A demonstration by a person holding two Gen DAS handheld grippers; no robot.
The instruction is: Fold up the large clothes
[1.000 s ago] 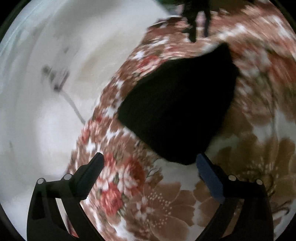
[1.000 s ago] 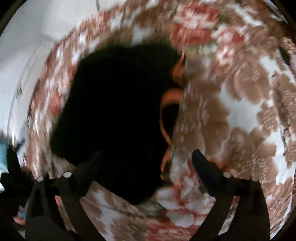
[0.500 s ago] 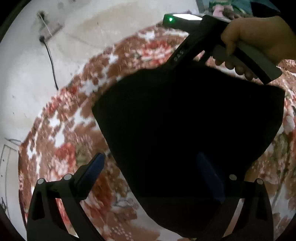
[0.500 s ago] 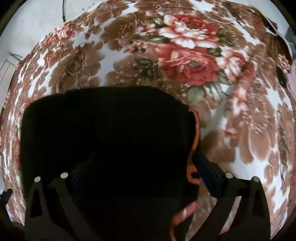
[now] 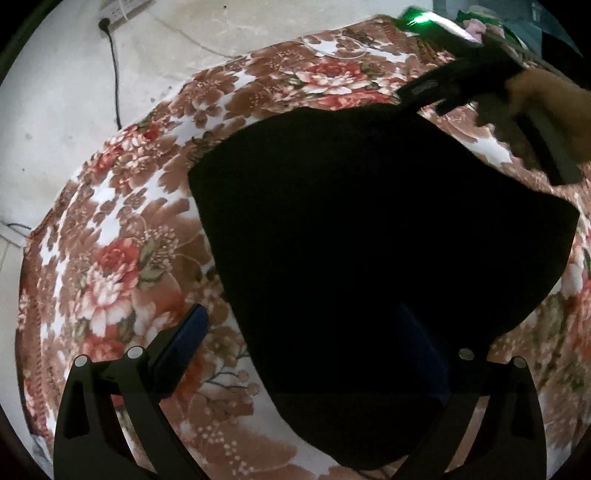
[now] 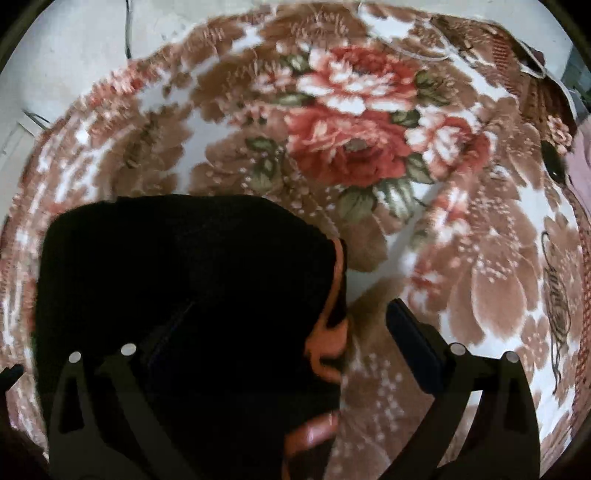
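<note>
A black garment (image 5: 369,258) lies on a floral blanket (image 5: 122,236), a dark, flat mass with rounded edges that covers much of the middle and near right of the left wrist view. In the right wrist view the same garment (image 6: 177,295) fills the near left, and an orange trim (image 6: 334,332) runs along its right edge.

The left tongs (image 5: 299,332) are released, their fingers spread wide. One finger (image 5: 181,343) stands over bare blanket left of the garment; the other is over the black cloth. They grip nothing that can be seen.

The right tongs (image 6: 284,332) are also spread wide. The right finger (image 6: 413,343) is over the blanket just beside the trim, and the left one is over the garment, hard to make out against the black. In the left wrist view the right tongs' body (image 5: 461,85) shows at the far right, held by a hand (image 5: 554,107), with a green light (image 5: 421,18) on top; its tip meets the garment's far edge.

A cable (image 5: 112,74) hangs on the pale wall (image 5: 55,110) at far left.
</note>
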